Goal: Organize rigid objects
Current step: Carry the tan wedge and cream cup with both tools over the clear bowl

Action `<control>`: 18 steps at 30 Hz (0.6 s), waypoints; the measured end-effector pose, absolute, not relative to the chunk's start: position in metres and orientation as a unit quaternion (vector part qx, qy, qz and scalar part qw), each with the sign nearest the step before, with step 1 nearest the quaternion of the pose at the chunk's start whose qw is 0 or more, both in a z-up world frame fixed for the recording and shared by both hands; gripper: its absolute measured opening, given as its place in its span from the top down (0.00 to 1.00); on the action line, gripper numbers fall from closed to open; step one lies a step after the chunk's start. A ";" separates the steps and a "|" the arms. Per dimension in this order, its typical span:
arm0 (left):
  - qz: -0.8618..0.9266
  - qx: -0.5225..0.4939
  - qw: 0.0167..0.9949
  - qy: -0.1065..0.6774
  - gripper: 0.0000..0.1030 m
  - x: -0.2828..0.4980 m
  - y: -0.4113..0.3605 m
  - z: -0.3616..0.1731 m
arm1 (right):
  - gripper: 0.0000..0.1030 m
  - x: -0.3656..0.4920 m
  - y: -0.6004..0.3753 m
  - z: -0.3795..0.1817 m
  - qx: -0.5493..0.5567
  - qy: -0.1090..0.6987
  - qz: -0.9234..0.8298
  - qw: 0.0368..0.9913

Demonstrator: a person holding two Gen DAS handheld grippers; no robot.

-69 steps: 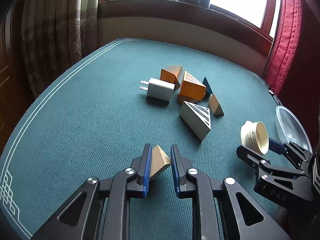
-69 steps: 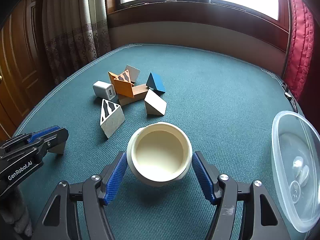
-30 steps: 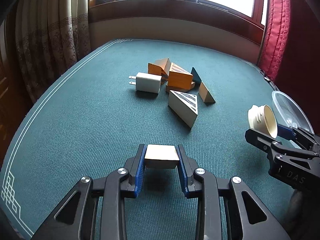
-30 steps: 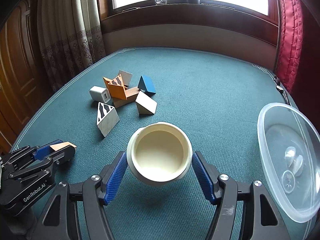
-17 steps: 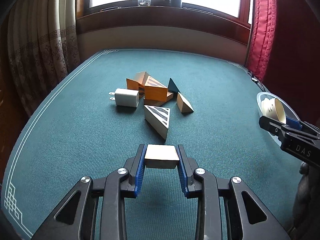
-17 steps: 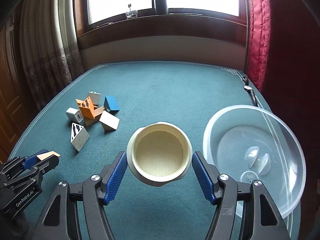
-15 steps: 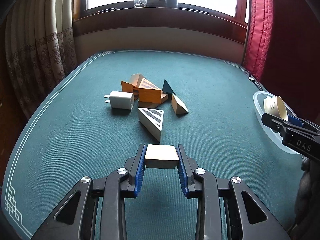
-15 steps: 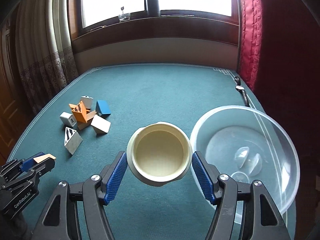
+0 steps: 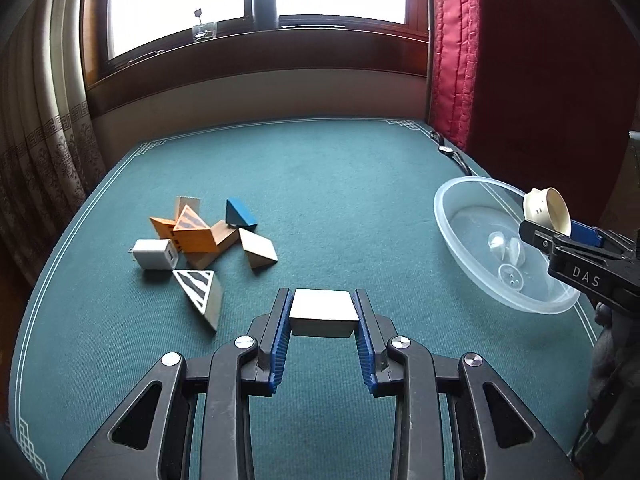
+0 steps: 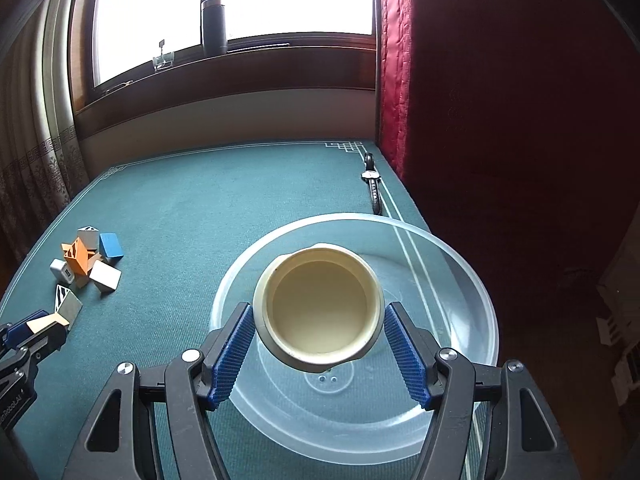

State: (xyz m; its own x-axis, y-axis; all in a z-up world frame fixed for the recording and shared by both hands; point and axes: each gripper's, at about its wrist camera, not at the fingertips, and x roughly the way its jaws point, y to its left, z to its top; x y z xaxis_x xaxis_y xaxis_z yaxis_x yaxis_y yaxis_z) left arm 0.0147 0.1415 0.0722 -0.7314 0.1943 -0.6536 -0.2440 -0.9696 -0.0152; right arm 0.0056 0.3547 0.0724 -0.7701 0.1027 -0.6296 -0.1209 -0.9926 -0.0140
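My left gripper (image 9: 323, 316) is shut on a pale wooden block (image 9: 322, 312), held above the green table cloth (image 9: 328, 184). My right gripper (image 10: 320, 330) is shut on a cream round cup (image 10: 318, 308), which hangs over a clear plastic bowl (image 10: 472, 280). The left wrist view shows the same bowl (image 9: 452, 232) at the right, with the cup (image 9: 546, 212) above its far rim. The left gripper (image 10: 38, 330) with its block shows at the left edge of the right wrist view.
A heap of wooden blocks (image 9: 200, 232), orange, blue, plain and striped, lies at the left with a white charger plug (image 9: 154, 254) beside it. A striped wedge (image 9: 200, 292) lies nearer. A wristwatch (image 10: 372, 182) lies at the table's far right edge. Red curtain (image 9: 452, 60) hangs behind.
Both grippers have swung to the right with their loads. The cup has come from beside the bowl to over it. The block heap has slid to the left in both views.
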 end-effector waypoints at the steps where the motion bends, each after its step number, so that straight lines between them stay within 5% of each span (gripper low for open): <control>1: 0.929 -0.347 0.124 0.038 0.70 0.013 0.147 0.074 | 0.32 0.006 0.357 0.072 -0.334 0.013 0.941 0.063; 18: 0.913 -0.346 0.205 0.069 0.70 -0.017 0.246 0.078 | 0.32 0.014 0.400 0.071 -0.324 0.023 0.939 0.111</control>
